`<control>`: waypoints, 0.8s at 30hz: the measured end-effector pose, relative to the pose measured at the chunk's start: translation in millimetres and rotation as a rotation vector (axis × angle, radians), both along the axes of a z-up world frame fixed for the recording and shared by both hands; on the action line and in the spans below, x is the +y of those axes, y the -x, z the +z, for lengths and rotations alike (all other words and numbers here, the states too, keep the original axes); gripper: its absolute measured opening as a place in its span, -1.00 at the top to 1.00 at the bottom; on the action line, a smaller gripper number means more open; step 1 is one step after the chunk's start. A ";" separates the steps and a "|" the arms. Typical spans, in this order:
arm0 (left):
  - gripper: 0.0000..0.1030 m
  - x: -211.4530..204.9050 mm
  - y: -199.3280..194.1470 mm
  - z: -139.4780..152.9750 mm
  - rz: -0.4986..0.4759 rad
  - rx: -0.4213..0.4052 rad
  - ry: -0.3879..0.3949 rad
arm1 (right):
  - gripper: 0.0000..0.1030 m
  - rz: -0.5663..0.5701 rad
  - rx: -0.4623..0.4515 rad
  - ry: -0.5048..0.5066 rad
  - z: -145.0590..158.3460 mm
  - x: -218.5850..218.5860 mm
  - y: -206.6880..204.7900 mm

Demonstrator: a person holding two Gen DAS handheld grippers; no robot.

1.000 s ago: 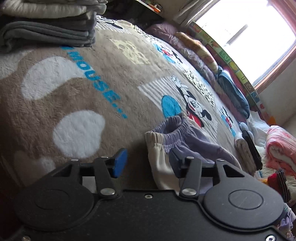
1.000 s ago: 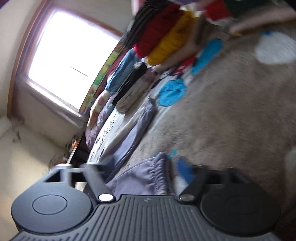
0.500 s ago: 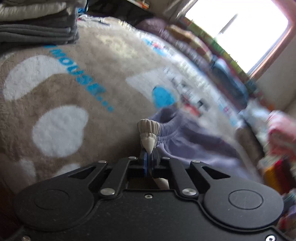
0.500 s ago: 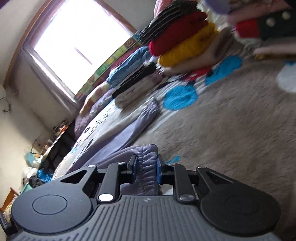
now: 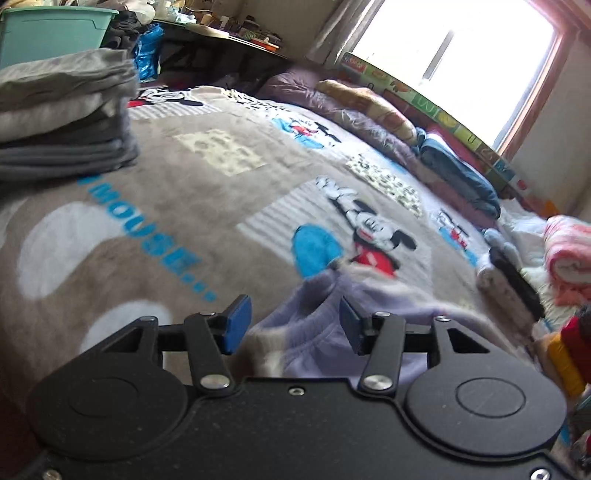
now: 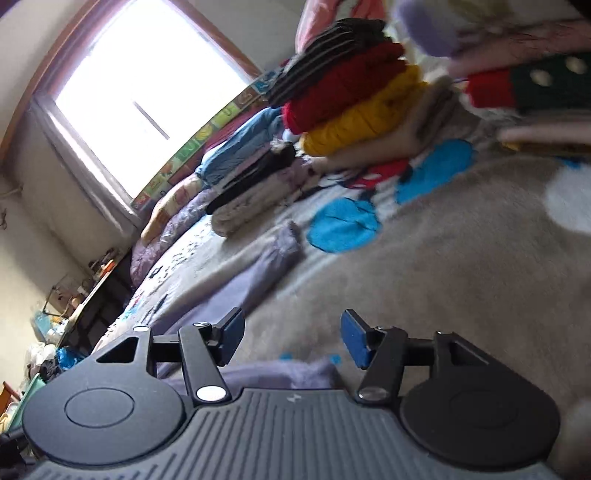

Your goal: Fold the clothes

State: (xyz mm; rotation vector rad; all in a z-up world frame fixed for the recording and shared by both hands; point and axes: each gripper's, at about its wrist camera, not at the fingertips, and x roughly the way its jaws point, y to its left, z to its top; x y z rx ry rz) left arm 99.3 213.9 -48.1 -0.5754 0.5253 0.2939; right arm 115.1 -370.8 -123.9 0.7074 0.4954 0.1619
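Lilac trousers (image 5: pixel 317 332) – soft knit cloth, ribbed waistband, matt. Printed blanket (image 5: pixel 177 206) – fuzzy fleece. Left gripper (image 5: pixel 291 325) body matt black plastic, bright metal rivets; blue pads (image 5: pixel 236 325) smooth. Bin (image 5: pixel 55 29) at 11 o'clock – glossy teal plastic.

Pants (image 5: pixel 317 332): waistband smeared with blur between my left pads; the near part hides under my left body.
Pants, right view (image 6: pixel 266 373): only a strip shows above my body.
Grey stack (image 5: pixel 62 122): cut off by the left edge.
Bright stack (image 6: pixel 354 107): blurred, upper garments cut off.
Shelf clutter (image 5: pixel 221 26): too small to tell.
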 end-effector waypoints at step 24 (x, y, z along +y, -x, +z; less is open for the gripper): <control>0.32 13.3 -162.4 -35.3 -0.218 0.166 0.082 | -0.56 0.190 0.075 0.012 -16.3 -8.0 -175.9</control>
